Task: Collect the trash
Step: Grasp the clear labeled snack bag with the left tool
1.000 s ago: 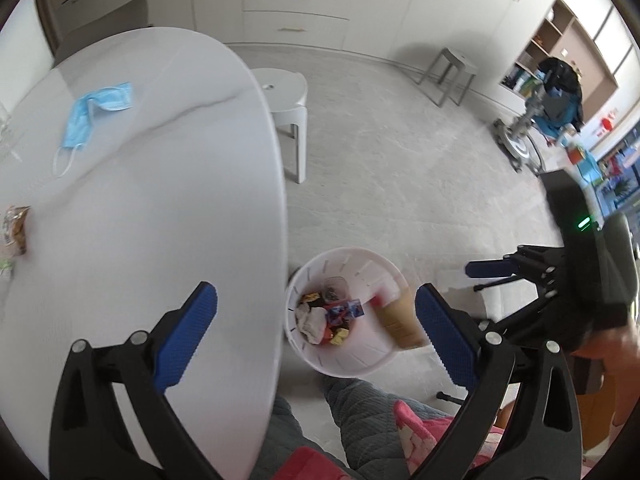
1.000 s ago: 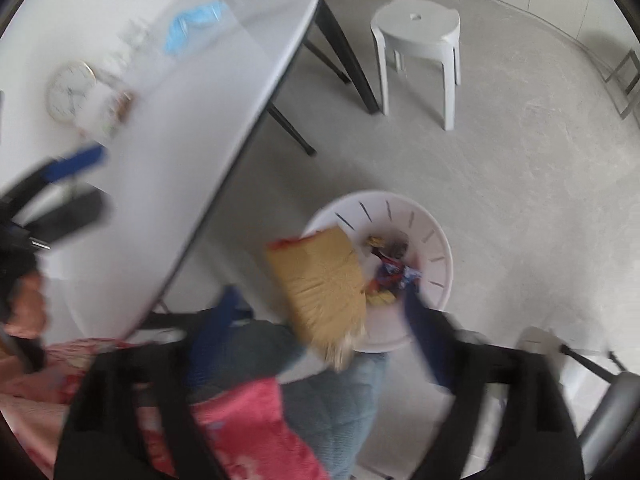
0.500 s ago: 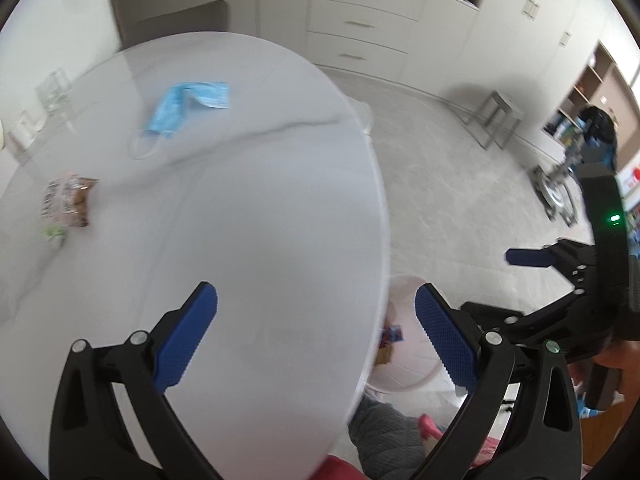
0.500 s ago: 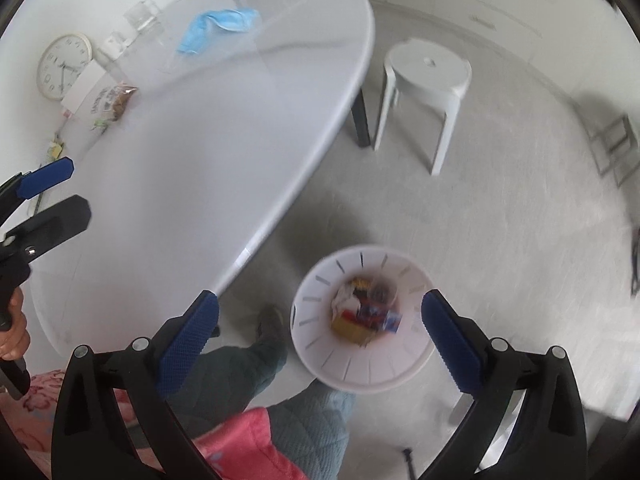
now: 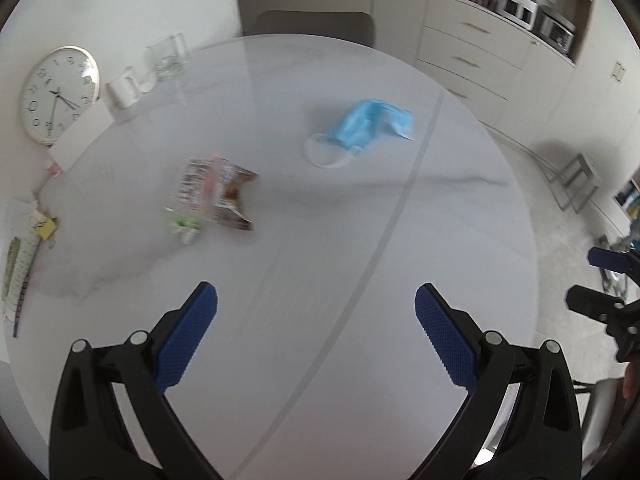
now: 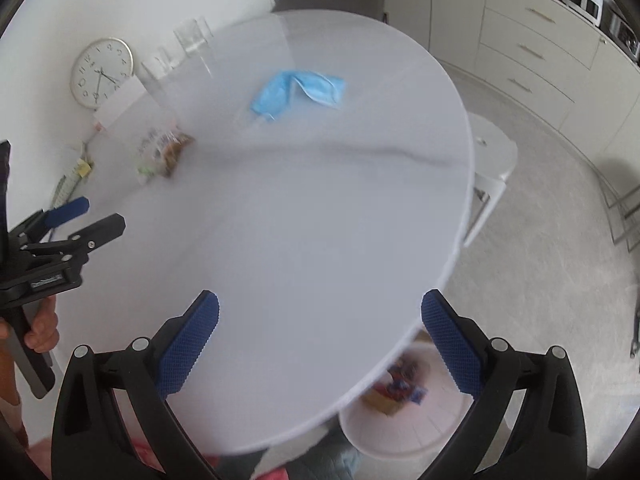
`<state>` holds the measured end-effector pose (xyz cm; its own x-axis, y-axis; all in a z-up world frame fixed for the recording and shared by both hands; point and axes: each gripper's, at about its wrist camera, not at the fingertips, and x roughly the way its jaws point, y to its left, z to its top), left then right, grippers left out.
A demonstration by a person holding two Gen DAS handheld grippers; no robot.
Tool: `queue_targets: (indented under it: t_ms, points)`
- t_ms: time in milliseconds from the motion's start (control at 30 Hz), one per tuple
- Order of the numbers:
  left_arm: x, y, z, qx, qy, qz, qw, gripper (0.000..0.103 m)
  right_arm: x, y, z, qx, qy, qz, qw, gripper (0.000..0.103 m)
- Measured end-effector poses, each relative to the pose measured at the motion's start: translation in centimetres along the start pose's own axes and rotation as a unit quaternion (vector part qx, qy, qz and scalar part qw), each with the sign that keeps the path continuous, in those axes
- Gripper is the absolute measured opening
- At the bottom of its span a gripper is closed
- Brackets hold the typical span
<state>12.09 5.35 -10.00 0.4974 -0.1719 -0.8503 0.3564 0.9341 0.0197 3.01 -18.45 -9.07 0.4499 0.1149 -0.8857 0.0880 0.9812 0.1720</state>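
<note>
Hovering over the white table (image 5: 360, 280), both the left gripper (image 5: 316, 308) and right gripper (image 6: 320, 316) are spread wide, nothing in them. Blue mask (image 5: 370, 124) lies far side, snack wrapper (image 5: 218, 192) left of it, bin (image 6: 396, 420) near-right under the edge.

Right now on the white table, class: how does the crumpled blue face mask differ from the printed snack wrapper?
The crumpled blue face mask is plain soft fabric with a white ear loop; the printed snack wrapper is brown and white with print. The mask lies farther from both grippers, the wrapper nearer the wall clock. Both lie loose, ungripped.
</note>
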Motion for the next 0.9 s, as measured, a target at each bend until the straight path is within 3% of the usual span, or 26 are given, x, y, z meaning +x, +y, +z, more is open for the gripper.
queue_targets:
  t_ms: [233, 500, 800, 900]
  points:
    - [2.2, 5.0, 2.5, -0.015, -0.012, 0.037, 0.9991, 0.095, 2.0, 3.0, 4.2, -0.005, -0.016, 0.014, 1.000, 0.101]
    - [7.3, 8.5, 5.8, -0.023, -0.006, 0.051, 0.9984, 0.095, 5.2, 4.2, 8.0, -0.012, -0.006, 0.028, 1.000, 0.101]
    - [14.0, 9.9, 8.5, -0.017, 0.043, 0.067, 0.9967, 0.095, 9.3, 3.6, 11.0, -0.007, 0.013, 0.037, 0.999, 0.101]
    - [15.3, 10.2, 8.9, -0.020, 0.056, 0.067, 0.9960, 0.085, 10.4, 3.1, 11.5, 0.000, 0.019, 0.040, 0.999, 0.101]
